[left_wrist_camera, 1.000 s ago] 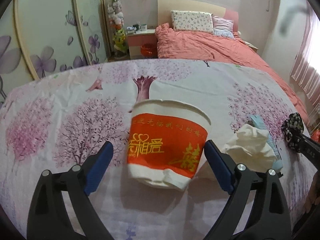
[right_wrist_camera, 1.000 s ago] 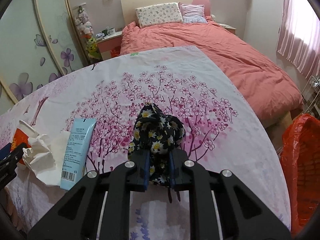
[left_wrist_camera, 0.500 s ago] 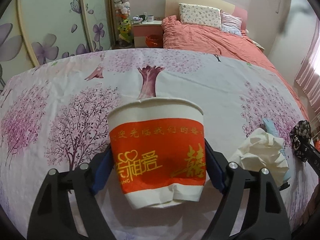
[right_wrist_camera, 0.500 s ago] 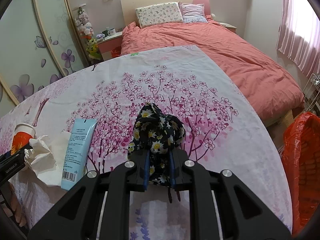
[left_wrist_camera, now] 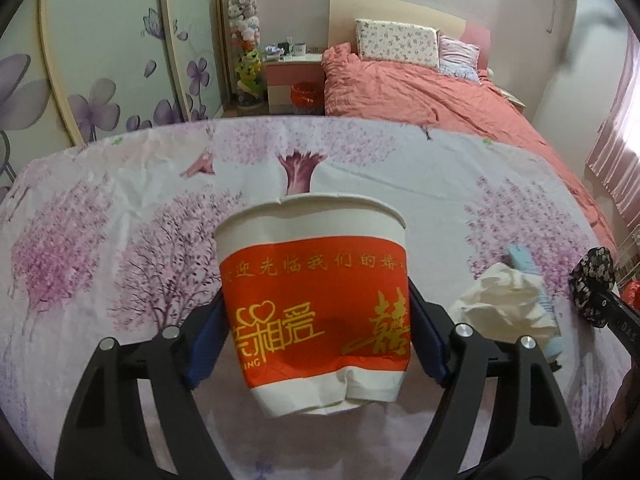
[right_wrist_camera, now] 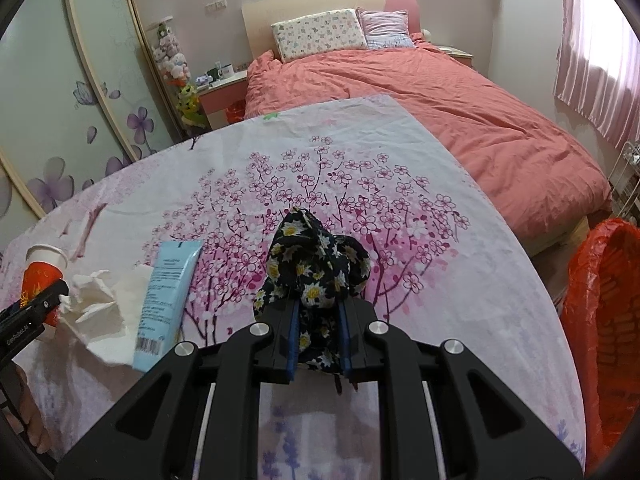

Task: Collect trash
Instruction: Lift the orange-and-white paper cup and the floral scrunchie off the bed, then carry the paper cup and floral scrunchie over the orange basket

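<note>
Upright red-and-white paper cup [left_wrist_camera: 316, 312] sits squarely between the closing left gripper [left_wrist_camera: 316, 340] pads; right gripper [right_wrist_camera: 320, 336], clamped on dark floral cloth [right_wrist_camera: 316, 268], stands nearer the red-lined bin [right_wrist_camera: 604, 320].

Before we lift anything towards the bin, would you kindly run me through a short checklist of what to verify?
1. Left claw on the paper cup: jaws closing, blue pads at both sides of the cup; firm grip cannot tell.
2. Cup upright: ok, rim up, base dented.
3. Right claw shut on the floral cloth: ok.
4. Red-lined bin open, beside the table edge on the right: ok.
5. Table fully collected: not ok, crumpled tissue and blue tube remain.
6. Cup contents: cannot tell.
</note>
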Action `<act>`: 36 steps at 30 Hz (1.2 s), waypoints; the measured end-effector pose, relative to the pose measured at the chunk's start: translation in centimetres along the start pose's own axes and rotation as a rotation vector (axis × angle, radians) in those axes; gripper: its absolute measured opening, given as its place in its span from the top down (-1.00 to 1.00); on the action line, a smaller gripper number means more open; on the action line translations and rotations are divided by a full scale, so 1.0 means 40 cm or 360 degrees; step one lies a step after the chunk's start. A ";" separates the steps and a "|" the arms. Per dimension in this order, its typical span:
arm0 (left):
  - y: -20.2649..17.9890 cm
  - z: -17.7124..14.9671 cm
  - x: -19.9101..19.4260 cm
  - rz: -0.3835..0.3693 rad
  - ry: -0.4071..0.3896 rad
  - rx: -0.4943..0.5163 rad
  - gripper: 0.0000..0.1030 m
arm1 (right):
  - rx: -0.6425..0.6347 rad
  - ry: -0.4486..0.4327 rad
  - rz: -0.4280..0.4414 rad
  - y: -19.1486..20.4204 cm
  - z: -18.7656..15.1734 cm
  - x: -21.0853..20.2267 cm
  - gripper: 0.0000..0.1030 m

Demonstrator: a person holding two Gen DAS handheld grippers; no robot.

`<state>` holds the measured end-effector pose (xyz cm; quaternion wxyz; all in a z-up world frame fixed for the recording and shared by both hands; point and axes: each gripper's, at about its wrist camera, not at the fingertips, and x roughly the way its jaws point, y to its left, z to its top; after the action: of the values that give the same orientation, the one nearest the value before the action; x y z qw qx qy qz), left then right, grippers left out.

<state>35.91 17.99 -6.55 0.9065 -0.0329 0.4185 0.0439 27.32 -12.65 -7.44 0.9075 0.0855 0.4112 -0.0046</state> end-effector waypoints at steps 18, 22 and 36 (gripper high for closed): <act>-0.096 0.007 -0.245 -0.0065 -0.0184 0.0095 -0.50 | -0.0004 -0.0203 0.0053 -0.034 -0.007 -0.216 0.70; -0.145 -0.002 -0.288 -0.0103 -0.0210 0.0141 -0.50 | 0.0009 -0.0243 0.0048 -0.054 -0.010 -0.259 0.70; -0.387 -0.052 -0.399 -0.0304 -0.0278 0.0336 -0.50 | 0.0113 -0.0375 -0.0022 -0.170 -0.041 -0.367 0.70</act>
<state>25.68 1.56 4.60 0.9379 0.0269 0.3354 -0.0840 15.85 -19.99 1.42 0.9459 0.1136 0.3017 -0.0355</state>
